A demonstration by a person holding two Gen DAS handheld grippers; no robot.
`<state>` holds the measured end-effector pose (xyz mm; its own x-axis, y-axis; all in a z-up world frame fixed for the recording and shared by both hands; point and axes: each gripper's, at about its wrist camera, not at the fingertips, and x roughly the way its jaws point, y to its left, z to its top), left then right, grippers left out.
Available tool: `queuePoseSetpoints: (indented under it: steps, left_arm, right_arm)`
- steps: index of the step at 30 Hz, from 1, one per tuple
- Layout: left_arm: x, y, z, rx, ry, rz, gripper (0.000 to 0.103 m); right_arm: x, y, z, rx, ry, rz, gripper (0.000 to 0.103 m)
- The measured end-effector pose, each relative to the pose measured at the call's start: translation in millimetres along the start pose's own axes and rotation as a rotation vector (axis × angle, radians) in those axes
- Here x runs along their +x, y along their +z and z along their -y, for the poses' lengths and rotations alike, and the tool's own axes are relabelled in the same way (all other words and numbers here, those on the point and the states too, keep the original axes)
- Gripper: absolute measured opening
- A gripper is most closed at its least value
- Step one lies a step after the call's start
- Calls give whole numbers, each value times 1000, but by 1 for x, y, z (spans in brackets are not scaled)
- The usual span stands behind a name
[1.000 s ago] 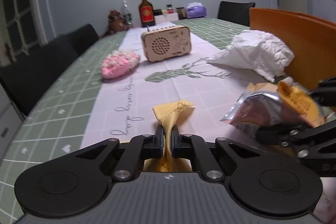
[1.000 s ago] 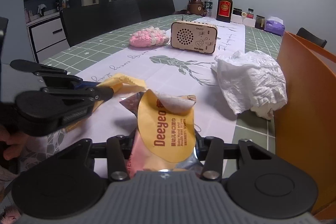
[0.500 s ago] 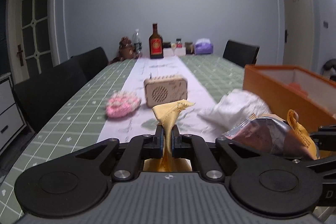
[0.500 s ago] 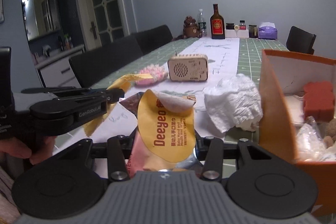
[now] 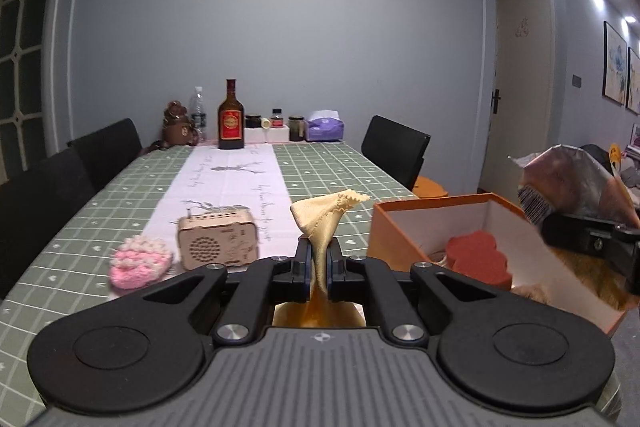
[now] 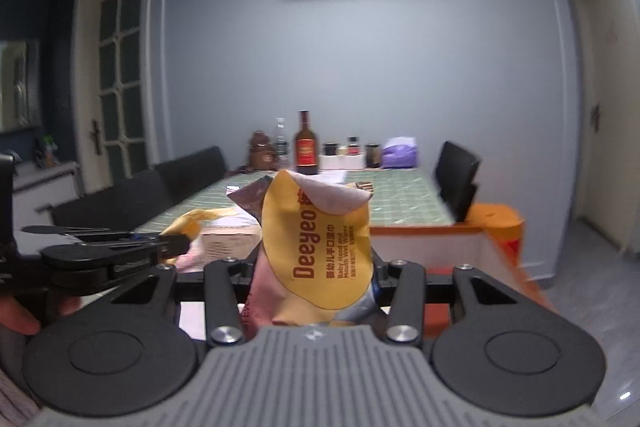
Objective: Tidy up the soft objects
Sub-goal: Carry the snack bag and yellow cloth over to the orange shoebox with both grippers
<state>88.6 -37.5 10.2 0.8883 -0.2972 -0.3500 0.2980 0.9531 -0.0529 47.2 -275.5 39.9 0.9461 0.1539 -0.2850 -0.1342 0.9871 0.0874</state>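
My left gripper (image 5: pixel 318 263) is shut on a yellow cloth (image 5: pixel 324 215), held up above the table. The right gripper (image 6: pixel 316 275) is shut on a wet-wipes pack (image 6: pixel 316 243) with a yellow label; in the left wrist view that pack (image 5: pixel 572 183) hangs over the right side of the orange box (image 5: pixel 404 227). Inside the box lies a red sponge (image 5: pixel 476 259). A pink knitted piece (image 5: pixel 140 261) rests on the table at the left. In the right wrist view the left gripper (image 6: pixel 176 247) with its yellow cloth (image 6: pixel 192 223) is at the left.
A wooden radio (image 5: pixel 218 241) stands beside the pink piece on the white runner (image 5: pixel 228 183). A brown bottle (image 5: pixel 231 123), jars and a purple tissue pack (image 5: pixel 325 129) line the far end. Black chairs (image 5: pixel 396 151) flank the green checked table (image 5: pixel 60 239). A person's hand (image 6: pixel 20 315) holds the left gripper.
Both grippers have risen with their loads and swung right toward the orange box. The box's inside has come into view, and the white crumpled paper has dropped out of sight.
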Motion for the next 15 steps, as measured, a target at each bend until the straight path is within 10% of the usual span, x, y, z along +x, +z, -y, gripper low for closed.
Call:
queuePoseSetpoints:
  steps: [15]
  left_arm:
    - [75, -2, 26, -54, -27, -109, 7]
  right_arm:
    - [143, 21, 71, 66, -19, -324, 46]
